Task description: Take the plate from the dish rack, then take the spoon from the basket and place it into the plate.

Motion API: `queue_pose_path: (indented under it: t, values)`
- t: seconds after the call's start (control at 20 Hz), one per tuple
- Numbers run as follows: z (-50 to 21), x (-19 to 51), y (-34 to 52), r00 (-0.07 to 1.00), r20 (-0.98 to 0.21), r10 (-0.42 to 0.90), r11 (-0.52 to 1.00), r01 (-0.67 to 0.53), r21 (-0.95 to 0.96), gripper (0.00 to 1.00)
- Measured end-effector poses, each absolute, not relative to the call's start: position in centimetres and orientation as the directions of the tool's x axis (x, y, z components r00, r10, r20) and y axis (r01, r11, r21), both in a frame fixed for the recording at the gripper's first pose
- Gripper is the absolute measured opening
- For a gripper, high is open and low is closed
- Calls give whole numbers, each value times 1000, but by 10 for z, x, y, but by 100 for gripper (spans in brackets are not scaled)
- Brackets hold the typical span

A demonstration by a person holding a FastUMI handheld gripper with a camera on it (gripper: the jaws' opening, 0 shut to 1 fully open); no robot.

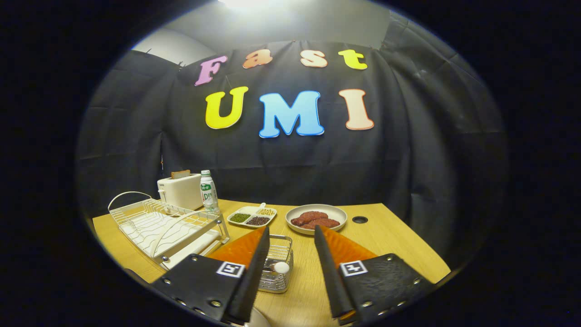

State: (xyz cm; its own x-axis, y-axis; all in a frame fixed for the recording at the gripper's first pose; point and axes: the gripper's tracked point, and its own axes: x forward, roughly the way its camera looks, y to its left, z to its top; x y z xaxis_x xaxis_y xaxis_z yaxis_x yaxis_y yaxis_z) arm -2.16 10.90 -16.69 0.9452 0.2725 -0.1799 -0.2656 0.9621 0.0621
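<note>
We see the spoon [278,267] lying in the wire basket [277,268], low between the fingers and close to the left one. The gripper [292,234] is spread wide, grasping nothing. A pale plate rim [256,320] shows beneath the left finger. Left of the fingers sits the white dish rack [165,227]. Beyond them we note a divided dish of grains [252,216], a bowl of reddish food [316,218], a toaster [179,190] and a bottle [209,191] on the wooden table [386,236], black cloth wall behind.
</note>
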Motion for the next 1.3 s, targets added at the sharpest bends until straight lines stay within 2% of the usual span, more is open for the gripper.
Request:
queue_pose_path:
  t: [0.05,0.1,0.15,0.3,0.35,0.75,1.3]
  values:
    - [-170,-18,113,941,-179,289,957,-280,75,53]
    - [-164,-16,113,946,-158,282,959,-272,79,34]
    - [-165,-17,120,937,-154,313,949,-302,93,20]
    - [-168,-18,123,932,-175,317,948,-306,89,20]
    - [-169,-21,126,930,-188,317,948,-306,86,10]
    - [-147,-27,124,940,-179,290,957,-281,76,5]
    - [-37,-52,109,961,-109,253,967,-250,40,5]
